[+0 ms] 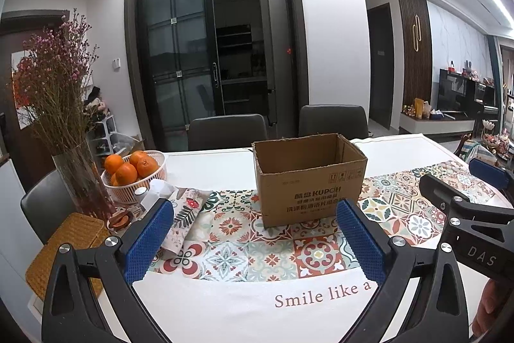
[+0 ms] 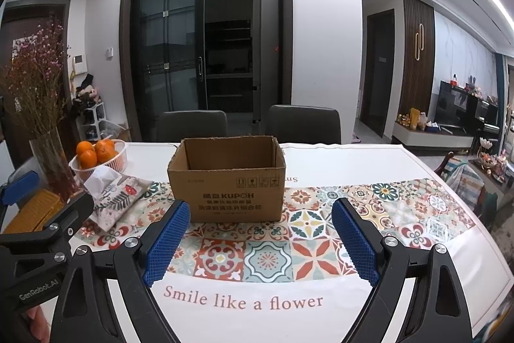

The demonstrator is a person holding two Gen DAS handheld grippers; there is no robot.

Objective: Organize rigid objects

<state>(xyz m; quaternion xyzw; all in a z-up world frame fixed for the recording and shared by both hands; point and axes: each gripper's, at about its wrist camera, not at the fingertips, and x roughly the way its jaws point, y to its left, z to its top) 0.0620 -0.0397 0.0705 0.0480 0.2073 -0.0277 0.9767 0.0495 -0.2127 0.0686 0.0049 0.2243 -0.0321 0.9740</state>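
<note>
An open brown cardboard box (image 1: 310,179) stands upright on the patterned tablecloth (image 1: 231,249); it also shows in the right wrist view (image 2: 226,179), and what shows of its inside looks empty. My left gripper (image 1: 255,214) is open and empty, held above the cloth in front of the box. My right gripper (image 2: 260,211) is open and empty, also in front of the box, to the right of the left one. The right gripper's body shows at the right edge of the left wrist view (image 1: 465,214). A white basket of oranges (image 1: 135,172) sits to the left of the box.
A glass vase of dried flowers (image 1: 80,182) stands at the left, with a woven mat (image 1: 67,249) in front. A floral tissue pouch (image 1: 186,214) lies beside the basket. Two grey chairs (image 1: 228,130) stand behind the table. The table's right edge (image 2: 465,204) is near.
</note>
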